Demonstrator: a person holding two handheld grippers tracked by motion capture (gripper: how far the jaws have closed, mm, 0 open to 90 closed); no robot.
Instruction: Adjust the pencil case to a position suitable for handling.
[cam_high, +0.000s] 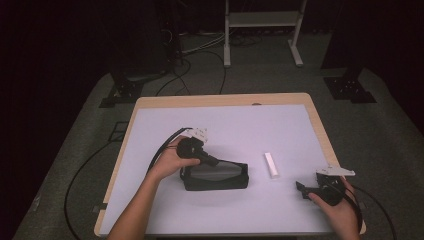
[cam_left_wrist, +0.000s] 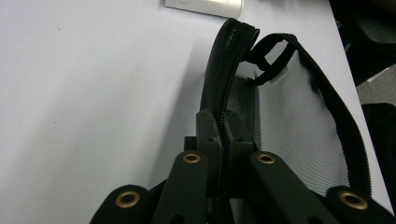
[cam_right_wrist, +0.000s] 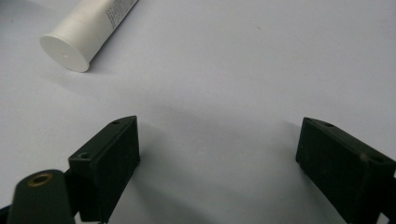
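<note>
Your left gripper (cam_high: 216, 162) is pinched down on the zipper edge of the black mesh pouch (cam_high: 215, 176), which lies just left of the table's centre on the white table top (cam_high: 240, 125). In the left gripper view the two jaws stand almost together, with the toothed rim of the pouch (cam_left_wrist: 299, 121) clamped between them; the mouth of the pouch gapes to the right of that rim, and its pull loop (cam_left_wrist: 268, 63) sits at about 1 o'clock from the jaw tips.

Your right gripper (cam_high: 305, 190) rests near the table's right edge, at about 3 o'clock from the pouch and well apart from it. Its jaws stand wide apart with nothing between them, only bare table under them. The white tube (cam_high: 272, 165) lies between the two grippers, near the pouch's right end; in the right gripper view the tube (cam_right_wrist: 88, 32) lies at about 11 o'clock from the jaws, cap end towards you.

By the look of it, you are at the holding-open step: the left side keeps the pouch mouth lifted, and the tube is not yet picked up. The next move probably falls to your right hand: swing forward and left to the tube, straddle its body, close gently, then carry it to the opening. Keep the left grip steady, since the mesh will likely sag and close the mouth if that rim drops.
</note>
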